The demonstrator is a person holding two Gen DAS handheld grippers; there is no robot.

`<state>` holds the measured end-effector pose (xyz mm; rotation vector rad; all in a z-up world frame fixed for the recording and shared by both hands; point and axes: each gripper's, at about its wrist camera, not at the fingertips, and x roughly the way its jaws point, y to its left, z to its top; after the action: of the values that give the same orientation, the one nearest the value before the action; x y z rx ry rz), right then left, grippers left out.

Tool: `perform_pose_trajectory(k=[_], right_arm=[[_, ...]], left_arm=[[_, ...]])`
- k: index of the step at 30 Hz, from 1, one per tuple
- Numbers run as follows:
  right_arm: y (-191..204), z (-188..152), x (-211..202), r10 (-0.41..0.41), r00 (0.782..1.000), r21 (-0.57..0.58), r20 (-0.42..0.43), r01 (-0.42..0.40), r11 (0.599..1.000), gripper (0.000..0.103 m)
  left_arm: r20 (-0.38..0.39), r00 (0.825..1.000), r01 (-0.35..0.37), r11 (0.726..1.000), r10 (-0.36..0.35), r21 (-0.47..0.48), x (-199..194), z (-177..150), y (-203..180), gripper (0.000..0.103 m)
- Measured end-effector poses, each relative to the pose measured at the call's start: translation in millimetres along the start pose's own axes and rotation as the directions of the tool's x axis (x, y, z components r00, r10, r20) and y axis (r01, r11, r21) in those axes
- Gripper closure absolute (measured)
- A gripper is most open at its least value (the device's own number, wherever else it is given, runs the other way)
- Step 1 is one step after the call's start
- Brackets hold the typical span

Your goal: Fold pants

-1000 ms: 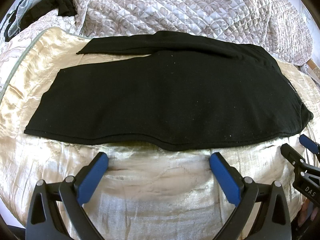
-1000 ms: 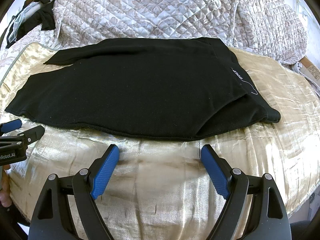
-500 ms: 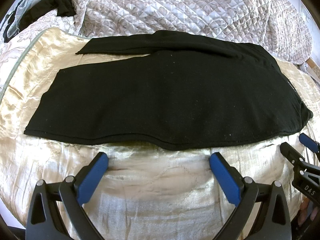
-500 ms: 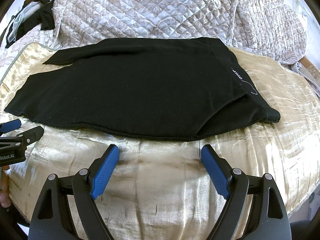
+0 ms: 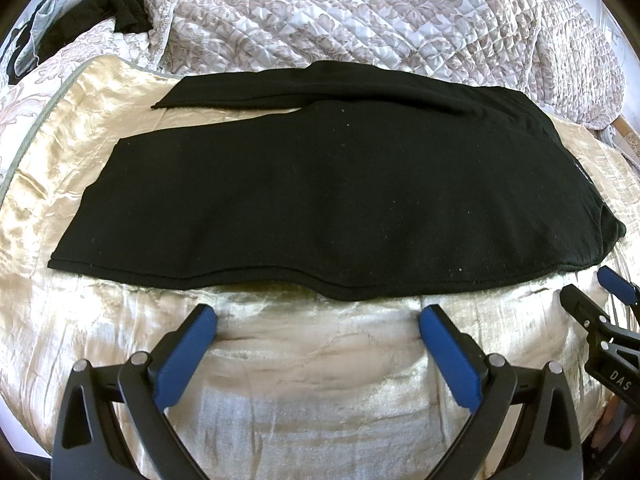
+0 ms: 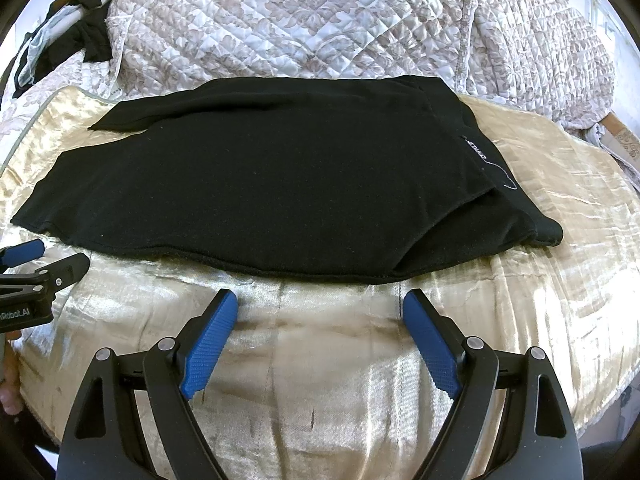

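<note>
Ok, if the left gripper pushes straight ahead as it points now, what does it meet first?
Probably the near hem of the black pants. The left gripper is open, with only bare gold bedcover before that edge; height above the cover is unclear.

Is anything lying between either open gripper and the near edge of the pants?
Nothing visible. Only bare gold bedcover separates the left gripper from the pants, and the same goes for the right gripper. Both are open, apart from the cloth.

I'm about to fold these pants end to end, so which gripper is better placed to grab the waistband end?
Right. The right gripper hangs open nearer the waistband; the left gripper faces the black pants' middle.
</note>
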<state>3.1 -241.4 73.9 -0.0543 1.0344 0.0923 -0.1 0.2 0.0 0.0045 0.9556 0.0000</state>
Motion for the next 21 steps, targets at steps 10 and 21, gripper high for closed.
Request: perform_pose_trajectory(k=[10,21], right_arm=[[1.9,1.6,-0.5,0.014,1.000,-0.015,-0.004,-0.014,1.000,0.017],[1.1,0.2,-0.1,0.016,1.000,-0.013,-0.002,-0.016,1.000,0.017]], left_arm=[[-0.001,1.000,-0.001,1.000,0.001,-0.001,-0.3,-0.5,-4.3,0.000],[0.011,1.000,-0.008,1.000,0.008,0.002,-1.6,-2.9,-4.0,0.000]])
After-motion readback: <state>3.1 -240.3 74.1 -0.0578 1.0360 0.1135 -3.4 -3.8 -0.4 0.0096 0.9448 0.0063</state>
